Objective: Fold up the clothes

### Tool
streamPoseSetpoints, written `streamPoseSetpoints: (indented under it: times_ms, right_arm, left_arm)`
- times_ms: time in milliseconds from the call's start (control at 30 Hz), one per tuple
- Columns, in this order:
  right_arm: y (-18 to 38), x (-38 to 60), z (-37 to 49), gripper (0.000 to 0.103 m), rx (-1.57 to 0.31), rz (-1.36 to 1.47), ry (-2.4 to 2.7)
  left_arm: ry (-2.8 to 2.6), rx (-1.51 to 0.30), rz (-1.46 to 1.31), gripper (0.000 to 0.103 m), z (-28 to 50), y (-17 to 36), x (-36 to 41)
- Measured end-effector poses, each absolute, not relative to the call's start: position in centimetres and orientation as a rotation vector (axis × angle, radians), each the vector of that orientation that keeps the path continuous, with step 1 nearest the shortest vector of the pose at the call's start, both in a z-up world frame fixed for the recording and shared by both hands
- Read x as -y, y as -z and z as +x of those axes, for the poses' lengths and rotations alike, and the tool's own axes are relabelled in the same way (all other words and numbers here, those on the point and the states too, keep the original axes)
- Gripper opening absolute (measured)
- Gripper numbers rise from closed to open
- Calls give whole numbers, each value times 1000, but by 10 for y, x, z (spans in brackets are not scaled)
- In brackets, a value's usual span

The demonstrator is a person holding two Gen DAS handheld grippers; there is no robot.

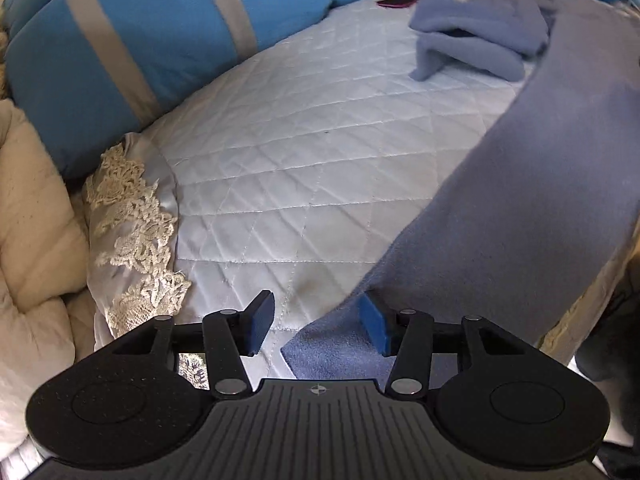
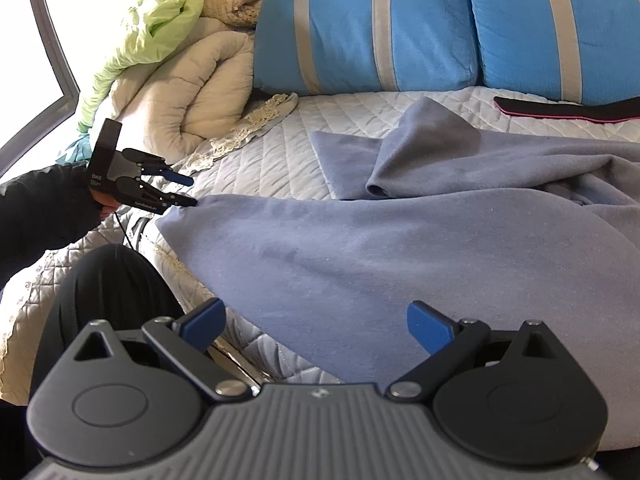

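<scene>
Left gripper (image 1: 316, 322) beside lace-edged cushion (image 1: 132, 240)

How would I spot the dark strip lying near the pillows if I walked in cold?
Start at the two blue pillows with grey stripes at the head of the quilted bedspread. Just in front of the right-hand pillow, past the big grey-blue garment, lies a thin black strip. Its pink edge sets it apart from everything around it.

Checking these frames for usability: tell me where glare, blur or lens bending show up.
Left wrist view: strong fisheye curve bends the striped pillows; the blue garment looks soft at the right. Right wrist view: the window is blown out white; the quilt stays sharp.
</scene>
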State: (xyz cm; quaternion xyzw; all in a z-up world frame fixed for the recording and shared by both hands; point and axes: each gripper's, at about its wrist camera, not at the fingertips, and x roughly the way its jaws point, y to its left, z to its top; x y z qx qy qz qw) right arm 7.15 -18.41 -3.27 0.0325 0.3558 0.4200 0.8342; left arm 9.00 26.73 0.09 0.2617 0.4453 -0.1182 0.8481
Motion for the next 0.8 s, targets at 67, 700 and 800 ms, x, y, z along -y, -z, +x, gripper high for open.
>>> streamPoseSetpoints:
  times_ms: [67, 700, 800]
  right_arm:
    - [33, 184, 72, 101, -755, 72, -887]
    - [26, 201, 69, 101, -731, 84, -859]
    - [25, 205, 70, 101, -726, 87, -845]
  left_arm:
    - [271, -967, 525, 31, 92, -2, -268]
    - [269, -1017, 327, 4, 105, -23, -289]
    - [255, -1024, 344, 5, 109, -23, -287]
